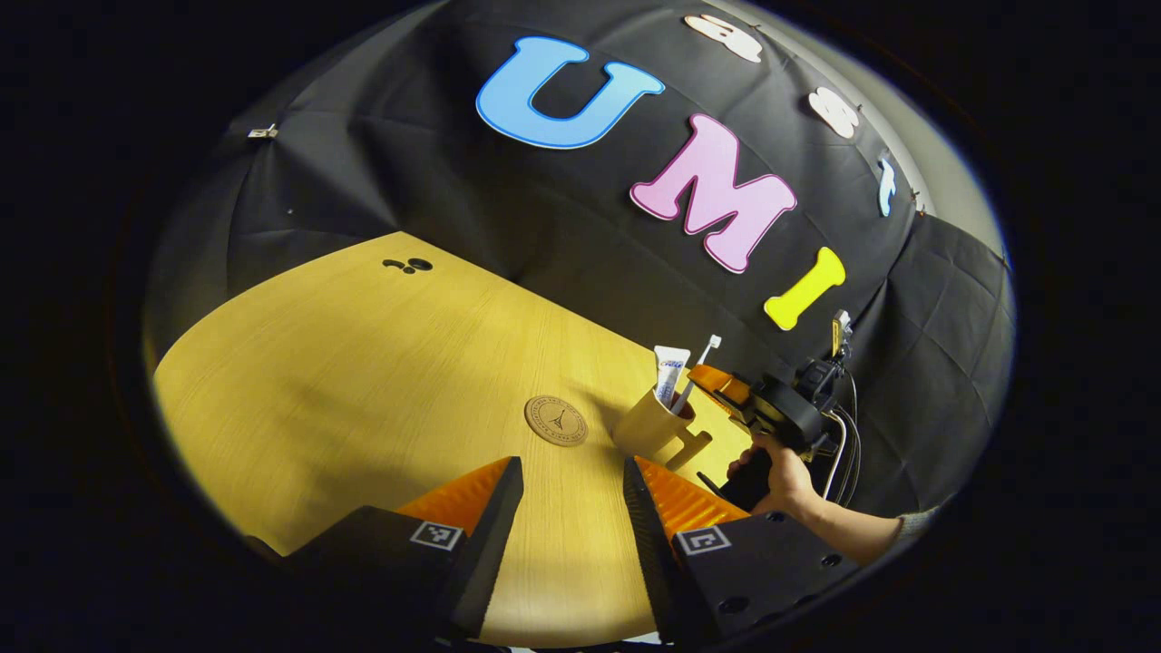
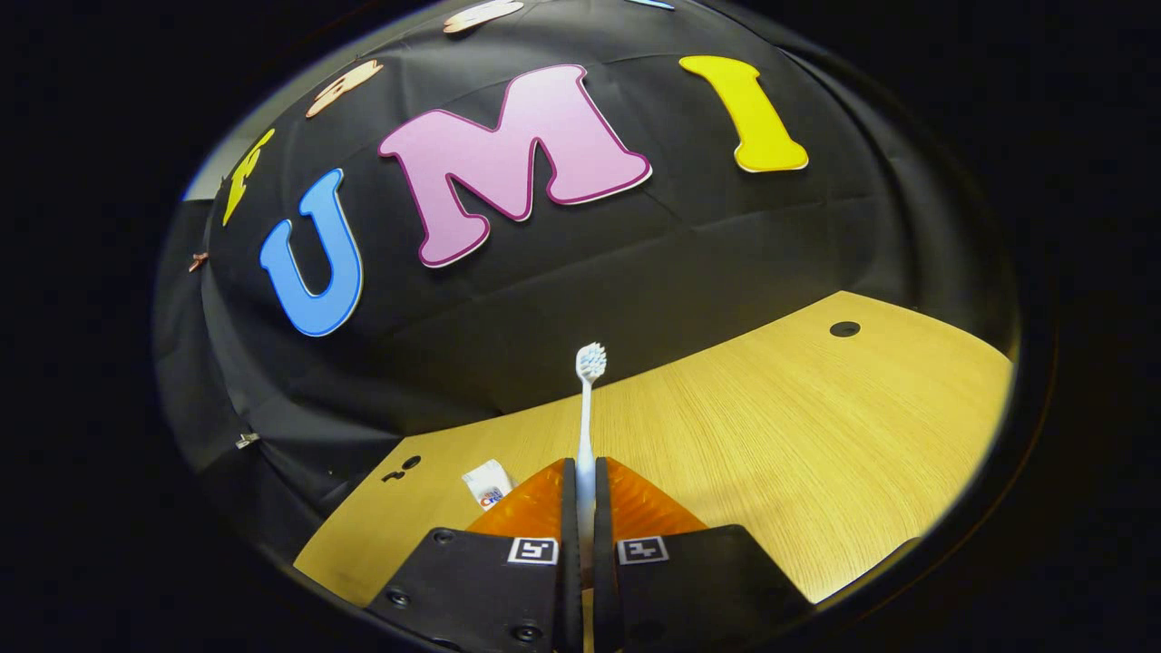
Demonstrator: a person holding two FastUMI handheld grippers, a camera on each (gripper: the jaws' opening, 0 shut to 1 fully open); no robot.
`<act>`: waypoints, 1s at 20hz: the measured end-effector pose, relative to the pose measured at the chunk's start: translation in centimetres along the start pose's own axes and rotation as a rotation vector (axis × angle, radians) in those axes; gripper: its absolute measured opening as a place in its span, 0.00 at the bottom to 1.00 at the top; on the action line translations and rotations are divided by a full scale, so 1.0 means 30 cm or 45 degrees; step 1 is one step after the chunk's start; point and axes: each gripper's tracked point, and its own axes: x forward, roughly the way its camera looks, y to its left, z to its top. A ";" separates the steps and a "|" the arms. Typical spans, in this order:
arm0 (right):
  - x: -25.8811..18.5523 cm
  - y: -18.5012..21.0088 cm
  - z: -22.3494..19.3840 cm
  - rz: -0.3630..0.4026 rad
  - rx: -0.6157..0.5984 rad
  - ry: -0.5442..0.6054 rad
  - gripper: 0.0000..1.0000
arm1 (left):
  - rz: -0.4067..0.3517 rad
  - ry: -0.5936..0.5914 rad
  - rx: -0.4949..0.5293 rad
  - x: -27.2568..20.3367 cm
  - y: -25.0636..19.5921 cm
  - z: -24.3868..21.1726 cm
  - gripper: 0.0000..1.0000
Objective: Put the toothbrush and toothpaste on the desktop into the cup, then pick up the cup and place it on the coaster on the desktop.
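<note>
Toothbrush (image 2: 588, 413) stands upright between the two fingers of the right gripper (image 2: 585, 494), bristle head up, long axis running straight ahead along the fingers. Both fingers press on its handle with almost no gap between them. In the left gripper view the same toothbrush (image 1: 700, 367) leans in the cup (image 1: 651, 426), its lower end inside the mouth, with the right gripper (image 1: 717, 381) at the cup's right rim and a hand (image 1: 782, 476) behind it. The toothpaste (image 1: 671, 372) stands in the cup just left of the toothbrush, cap end down. The cup rests on the desktop (image 1: 363, 363), its handle toward the near side. The coaster (image 1: 556, 421) lies flat just to the left of the cup, apart from it and bare.

The left gripper (image 1: 571, 508) hovers on the near side of the desktop, fingers spread wide and holding nothing. The coaster lies just beyond its fingertips, and the cup lies ahead and to the right.

Judgement: the toothbrush is in the cup but not let go of, and the cup is off the coaster. The cup's path to the coaster runs leftward, a short way.
</note>
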 end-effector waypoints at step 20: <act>-0.062 -0.063 -0.099 0.028 -0.014 0.160 0.30 | -0.007 0.018 0.002 0.030 -0.036 -0.016 0.80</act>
